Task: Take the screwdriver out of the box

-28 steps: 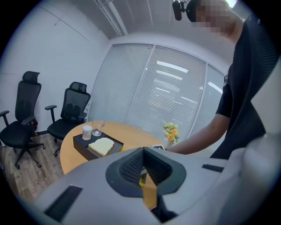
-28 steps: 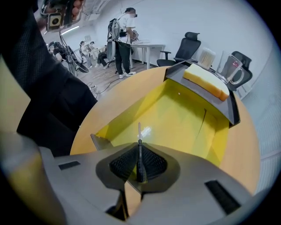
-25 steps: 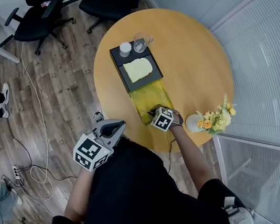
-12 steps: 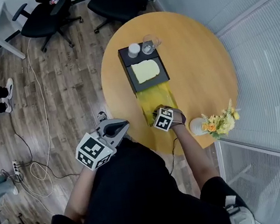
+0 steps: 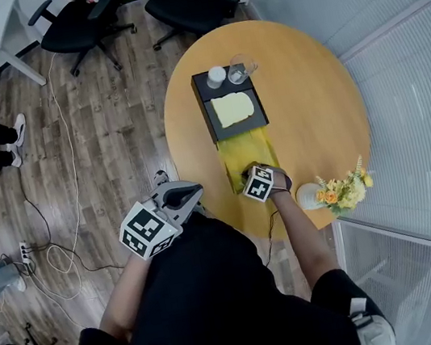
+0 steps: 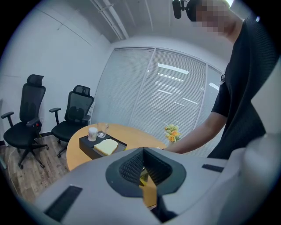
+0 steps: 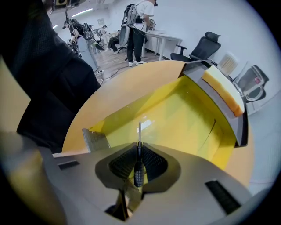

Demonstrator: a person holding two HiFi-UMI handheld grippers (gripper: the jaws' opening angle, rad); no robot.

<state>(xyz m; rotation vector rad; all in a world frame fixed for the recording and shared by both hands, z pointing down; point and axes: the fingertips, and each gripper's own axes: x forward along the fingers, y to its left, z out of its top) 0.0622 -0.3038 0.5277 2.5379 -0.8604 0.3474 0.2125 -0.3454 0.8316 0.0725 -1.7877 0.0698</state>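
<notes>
Standing at a round worktop [image 5: 309,94] in an office with plank flooring. Holding the left gripper [image 5: 193,193] off the worktop's left edge, jaws together on nothing. Hovering the right gripper [image 5: 249,175] over the near end of the open yellow box [image 5: 248,147], jaws clamped on the screwdriver [image 7: 138,154] by its dark handle, tip pointing along the box. Apparently doing the lift-out step, screwdriver not yet clear of the box. Next, probably needing a raise above the near wall, then a carry to bare worktop without loosening the grip.
</notes>
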